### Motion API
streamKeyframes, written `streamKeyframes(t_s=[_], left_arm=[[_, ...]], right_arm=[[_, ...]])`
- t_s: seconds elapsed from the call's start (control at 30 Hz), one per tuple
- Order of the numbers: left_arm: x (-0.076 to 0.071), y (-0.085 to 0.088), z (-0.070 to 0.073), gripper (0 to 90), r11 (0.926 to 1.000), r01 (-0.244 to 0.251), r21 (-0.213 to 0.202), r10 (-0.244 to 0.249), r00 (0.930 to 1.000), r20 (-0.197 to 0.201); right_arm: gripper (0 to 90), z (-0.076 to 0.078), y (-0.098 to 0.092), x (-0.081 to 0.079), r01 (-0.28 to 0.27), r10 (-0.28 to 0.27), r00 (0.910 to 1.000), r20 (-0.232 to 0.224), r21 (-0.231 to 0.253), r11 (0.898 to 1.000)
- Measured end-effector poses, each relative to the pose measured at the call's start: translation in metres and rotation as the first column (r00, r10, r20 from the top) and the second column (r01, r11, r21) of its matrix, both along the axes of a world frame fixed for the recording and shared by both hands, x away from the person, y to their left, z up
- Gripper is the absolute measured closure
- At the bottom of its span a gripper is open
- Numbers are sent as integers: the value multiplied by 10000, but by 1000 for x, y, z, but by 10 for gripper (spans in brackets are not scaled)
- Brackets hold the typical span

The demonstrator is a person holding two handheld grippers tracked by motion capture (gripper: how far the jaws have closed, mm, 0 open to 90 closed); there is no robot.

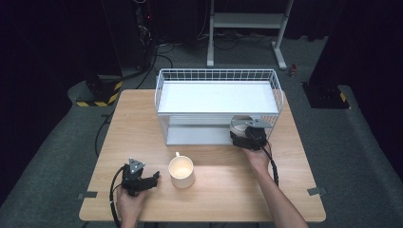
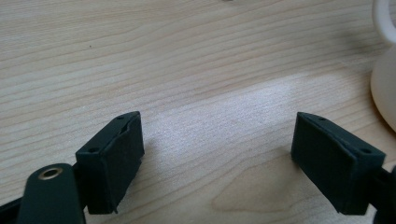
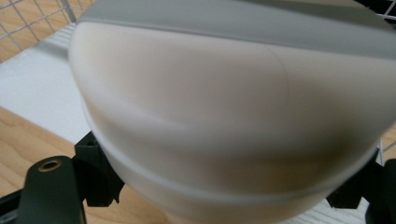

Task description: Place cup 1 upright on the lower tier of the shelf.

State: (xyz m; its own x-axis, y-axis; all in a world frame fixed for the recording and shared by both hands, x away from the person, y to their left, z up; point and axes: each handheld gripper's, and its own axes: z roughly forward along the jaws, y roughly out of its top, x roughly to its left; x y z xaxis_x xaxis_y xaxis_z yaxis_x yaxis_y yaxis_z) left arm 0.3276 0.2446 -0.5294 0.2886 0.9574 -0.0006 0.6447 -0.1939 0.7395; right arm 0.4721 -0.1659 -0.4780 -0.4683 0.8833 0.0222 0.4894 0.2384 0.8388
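Observation:
A cream bowl (image 3: 224,107) with a grey inside sits tilted between the jaws of my right gripper (image 3: 224,186), whose pads press on its two sides. In the high view this gripper (image 1: 247,135) holds the bowl (image 1: 239,123) at the front right of the white wire rack (image 1: 218,76), at the level of its lower shelf. A cream mug (image 1: 181,172) stands upright on the wooden table (image 1: 228,194) in front of the rack. My left gripper (image 1: 151,179) rests low just left of the mug. Its jaws (image 2: 217,158) stand open over bare wood, with the mug (image 2: 385,84) off to their right.
The rack has a white upper shelf (image 1: 216,97) and a white lower shelf (image 3: 37,93) with wire sides (image 3: 28,18). Beyond the table are dark floor, cables and a metal stand (image 1: 247,21). The table's left half has free room.

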Motion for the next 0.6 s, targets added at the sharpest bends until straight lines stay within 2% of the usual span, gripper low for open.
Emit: streamKeyframes(t_s=[0.37, 0.4, 0.6], left_arm=[[0, 0, 0, 174, 10000, -4, -2, 4, 10000, 4], [0, 0, 0, 174, 10000, -19, -10, 19, 10000, 13], [0, 0, 0, 174, 10000, -18, -7, 18, 10000, 12]], right_arm=[[161, 0, 0, -2, -245, 242, 9995, -179, -201, 9995], [141, 0, -1, -3, -260, 256, 9989, -382, -117, 9996], [125, -1, -3, -5, -380, 363, 9976, -592, -272, 9989]])
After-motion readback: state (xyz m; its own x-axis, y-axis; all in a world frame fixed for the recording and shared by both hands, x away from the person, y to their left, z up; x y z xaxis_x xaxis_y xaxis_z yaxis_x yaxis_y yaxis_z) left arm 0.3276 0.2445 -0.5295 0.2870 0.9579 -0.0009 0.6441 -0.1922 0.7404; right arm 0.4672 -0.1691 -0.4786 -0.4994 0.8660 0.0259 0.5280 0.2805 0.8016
